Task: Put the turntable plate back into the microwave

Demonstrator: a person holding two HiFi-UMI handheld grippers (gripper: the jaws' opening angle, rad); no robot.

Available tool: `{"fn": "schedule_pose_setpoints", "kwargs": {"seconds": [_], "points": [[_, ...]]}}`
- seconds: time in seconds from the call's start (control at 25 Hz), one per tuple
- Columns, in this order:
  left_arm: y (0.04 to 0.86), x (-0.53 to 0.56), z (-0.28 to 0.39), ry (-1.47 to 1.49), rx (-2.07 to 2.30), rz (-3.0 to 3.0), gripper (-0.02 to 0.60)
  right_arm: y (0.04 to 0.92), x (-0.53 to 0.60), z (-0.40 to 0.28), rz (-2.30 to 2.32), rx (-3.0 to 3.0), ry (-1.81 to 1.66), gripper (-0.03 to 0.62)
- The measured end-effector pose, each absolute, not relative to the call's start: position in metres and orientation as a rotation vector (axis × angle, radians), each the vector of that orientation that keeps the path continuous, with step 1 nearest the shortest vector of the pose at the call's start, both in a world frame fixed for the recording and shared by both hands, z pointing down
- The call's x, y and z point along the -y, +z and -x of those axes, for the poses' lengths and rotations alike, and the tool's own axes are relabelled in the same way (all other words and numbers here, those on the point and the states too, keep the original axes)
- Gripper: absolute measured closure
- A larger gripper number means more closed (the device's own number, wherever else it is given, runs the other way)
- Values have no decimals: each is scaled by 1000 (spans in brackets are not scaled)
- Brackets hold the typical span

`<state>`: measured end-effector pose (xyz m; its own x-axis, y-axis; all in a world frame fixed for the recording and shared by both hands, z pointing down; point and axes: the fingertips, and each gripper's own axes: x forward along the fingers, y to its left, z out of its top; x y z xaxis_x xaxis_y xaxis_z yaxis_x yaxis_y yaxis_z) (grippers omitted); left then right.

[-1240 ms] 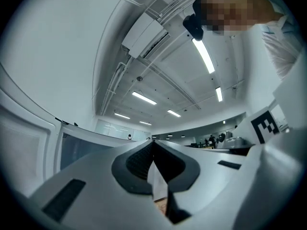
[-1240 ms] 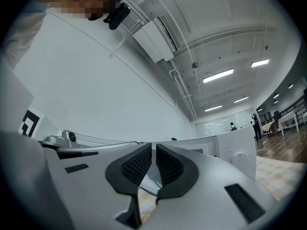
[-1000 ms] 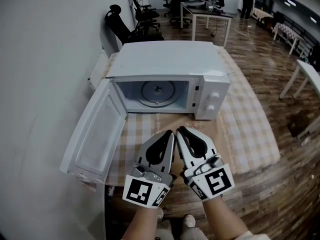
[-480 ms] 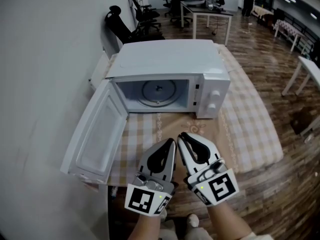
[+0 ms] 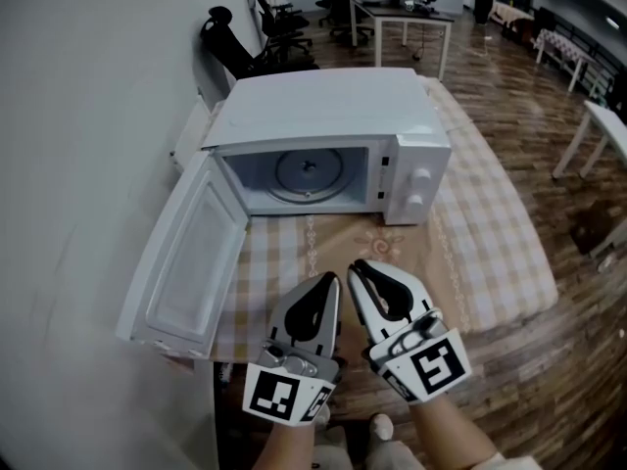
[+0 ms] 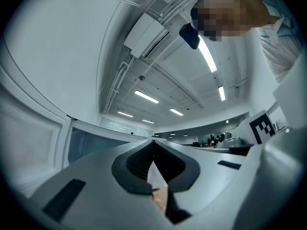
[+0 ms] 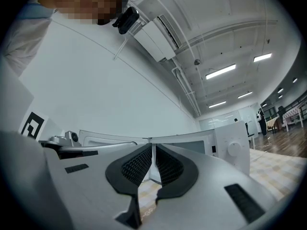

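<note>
The white microwave [image 5: 323,106] stands on the table with its door [image 5: 191,258] swung wide to the left. The round glass turntable plate [image 5: 307,172] lies flat inside the cavity. Both grippers hover side by side over the table's near edge and point at the microwave, well short of it. My left gripper [image 5: 333,278] is shut with nothing in it, its pads meeting at the tip [image 6: 153,142]. My right gripper [image 5: 355,265] is also shut and holds nothing, with only a thin slit between its pads [image 7: 152,144]. The microwave's control panel [image 7: 230,145] shows in the right gripper view.
A checked cloth [image 5: 480,233] covers the table. The open door overhangs the table's left front corner beside a white wall [image 5: 78,116]. Office chairs [image 5: 235,47] and a desk [image 5: 402,13] stand behind, and wood floor [image 5: 549,360] lies to the right.
Both grippers sit slightly lower in the head view than a second ago, a little further from the microwave. Their jaws look the same, and the plate has not moved.
</note>
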<state>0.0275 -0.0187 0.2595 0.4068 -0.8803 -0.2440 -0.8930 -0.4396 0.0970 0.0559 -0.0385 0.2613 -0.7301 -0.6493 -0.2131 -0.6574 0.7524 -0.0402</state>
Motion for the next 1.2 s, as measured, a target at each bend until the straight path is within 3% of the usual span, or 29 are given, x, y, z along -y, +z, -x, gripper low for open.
{"fn": "schedule_pose_setpoints", "kwargs": {"seconds": [1.2], "points": [[242, 37, -25, 398, -1657, 2643, 580, 247, 57, -56, 1078, -2791, -15, 556]]}}
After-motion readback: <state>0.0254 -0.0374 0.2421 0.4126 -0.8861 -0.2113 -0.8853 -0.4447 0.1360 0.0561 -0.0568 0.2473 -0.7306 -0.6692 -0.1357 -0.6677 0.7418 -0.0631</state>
